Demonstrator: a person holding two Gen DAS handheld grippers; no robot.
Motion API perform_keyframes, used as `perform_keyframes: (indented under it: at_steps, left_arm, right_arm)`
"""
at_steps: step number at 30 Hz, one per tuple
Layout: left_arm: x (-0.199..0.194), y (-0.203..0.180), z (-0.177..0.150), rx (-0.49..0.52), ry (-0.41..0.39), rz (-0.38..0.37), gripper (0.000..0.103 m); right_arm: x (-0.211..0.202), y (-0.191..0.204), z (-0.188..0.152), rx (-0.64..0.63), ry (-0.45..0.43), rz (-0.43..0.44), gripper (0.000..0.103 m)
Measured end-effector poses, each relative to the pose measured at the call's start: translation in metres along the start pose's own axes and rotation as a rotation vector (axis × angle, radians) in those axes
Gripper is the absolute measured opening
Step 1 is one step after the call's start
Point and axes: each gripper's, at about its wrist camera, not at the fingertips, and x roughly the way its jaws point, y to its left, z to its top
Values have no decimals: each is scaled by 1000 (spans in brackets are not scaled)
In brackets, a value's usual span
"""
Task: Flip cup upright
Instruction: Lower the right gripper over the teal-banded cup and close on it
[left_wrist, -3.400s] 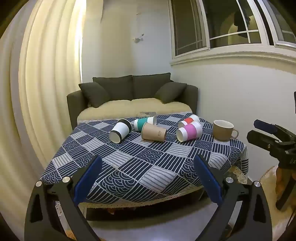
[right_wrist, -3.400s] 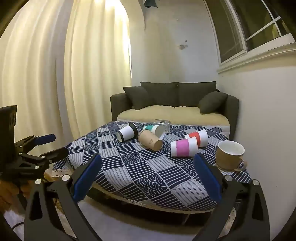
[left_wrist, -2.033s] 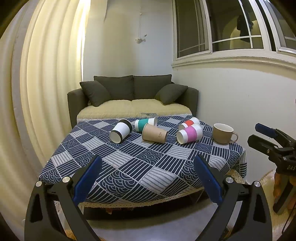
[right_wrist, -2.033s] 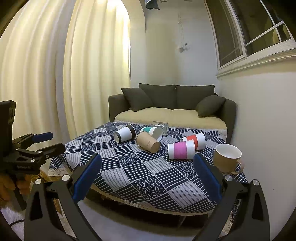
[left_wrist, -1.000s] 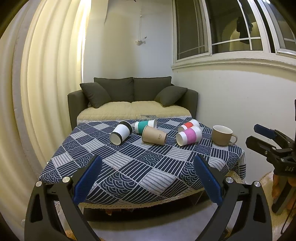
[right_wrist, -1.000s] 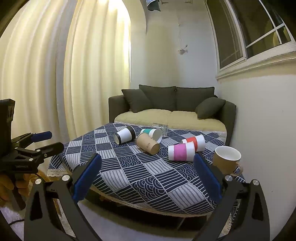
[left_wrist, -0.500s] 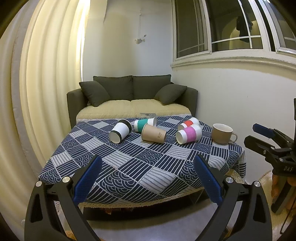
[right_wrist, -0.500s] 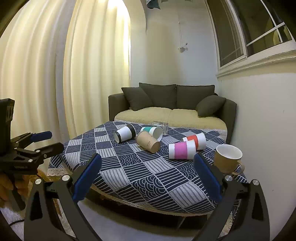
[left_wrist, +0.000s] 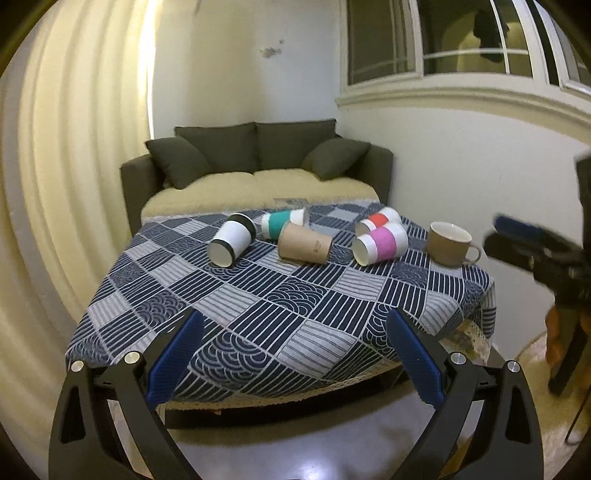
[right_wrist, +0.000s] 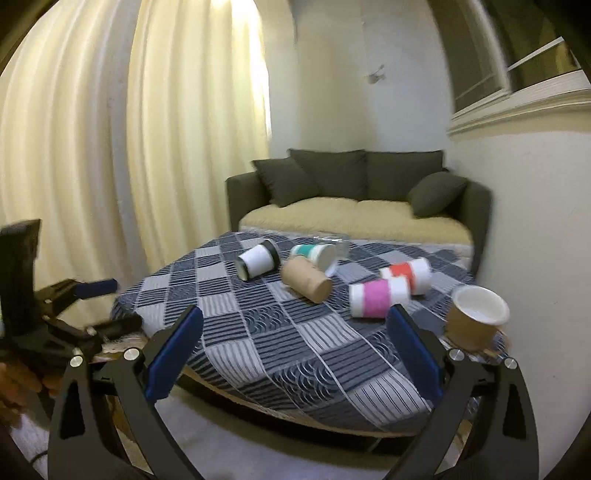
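Several paper cups lie on their sides on the far half of the table (left_wrist: 258, 325): a white and black cup (left_wrist: 232, 243) (right_wrist: 257, 263), a teal-banded cup (left_wrist: 282, 222) (right_wrist: 316, 255), a plain brown cup (left_wrist: 305, 244) (right_wrist: 306, 284), a pink-banded cup (left_wrist: 380, 244) (right_wrist: 378, 297) and a red-banded cup (left_wrist: 378, 221) (right_wrist: 408, 275). A brown mug (left_wrist: 448, 244) (right_wrist: 476, 318) stands upright at the right. My left gripper (left_wrist: 293, 358) is open and empty before the table's near edge. My right gripper (right_wrist: 293, 354) is open and empty over the near right edge.
The table has a blue and white patterned cloth (right_wrist: 295, 339). A dark sofa (left_wrist: 255, 166) with cushions stands behind it. Cream curtains (right_wrist: 110, 147) hang at the left; a white wall (left_wrist: 461, 155) with a window runs along the right. A small clear glass (right_wrist: 334, 242) sits at the table's far edge.
Both grippers have moved closer to the table and tilted downward; the cups look nearer. Nothing on the table has moved. Both grippers stay open.
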Motion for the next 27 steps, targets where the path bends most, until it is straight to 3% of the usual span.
perform_keyframes:
  at_steps: [5, 15, 23, 25, 27]
  left_arm:
    - [33, 9, 25, 40, 33, -42, 96]
    - [119, 32, 73, 54, 83, -141, 96]
    - [151, 55, 57, -34, 105, -208, 96]
    - [155, 60, 51, -73, 120, -250, 96]
    - [158, 71, 45, -150, 141, -290, 96]
  right_arm:
    - [50, -12, 51, -74, 80, 55, 98]
    - [221, -5, 135, -353, 511, 256, 98]
    - [358, 11, 141, -544, 829, 225, 97]
    - [376, 9, 135, -571, 899, 208, 87]
    - [396, 11, 126, -601, 979, 199, 85]
